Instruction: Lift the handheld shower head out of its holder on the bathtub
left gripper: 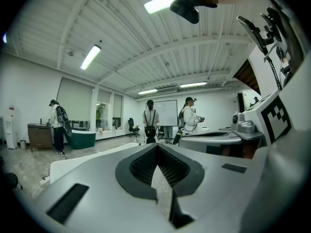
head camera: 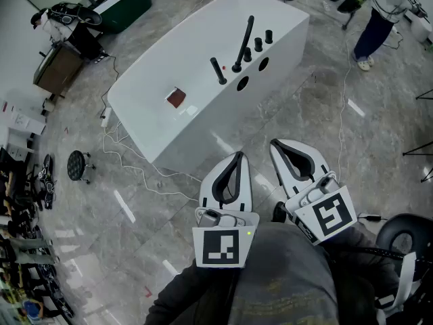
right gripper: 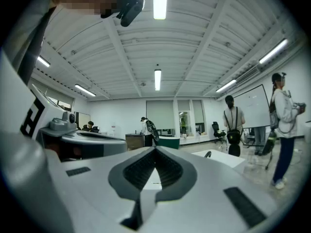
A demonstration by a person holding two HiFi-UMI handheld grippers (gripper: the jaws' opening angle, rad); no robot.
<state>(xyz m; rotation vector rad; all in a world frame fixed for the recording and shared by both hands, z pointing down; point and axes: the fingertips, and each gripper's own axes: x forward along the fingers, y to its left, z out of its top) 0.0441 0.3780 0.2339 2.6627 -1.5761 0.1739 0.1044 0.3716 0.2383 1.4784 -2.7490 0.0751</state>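
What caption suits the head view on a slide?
Left gripper and right gripper, both shut and empty, held above the floor short of the white bathtub, its handheld shower head in its holder.

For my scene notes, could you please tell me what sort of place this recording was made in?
Most likely a test lab or studio hall, not a real bathroom: the white bathtub stands alone on an open floor, loose cables trail beside it, and a whiteboard stands at the back.
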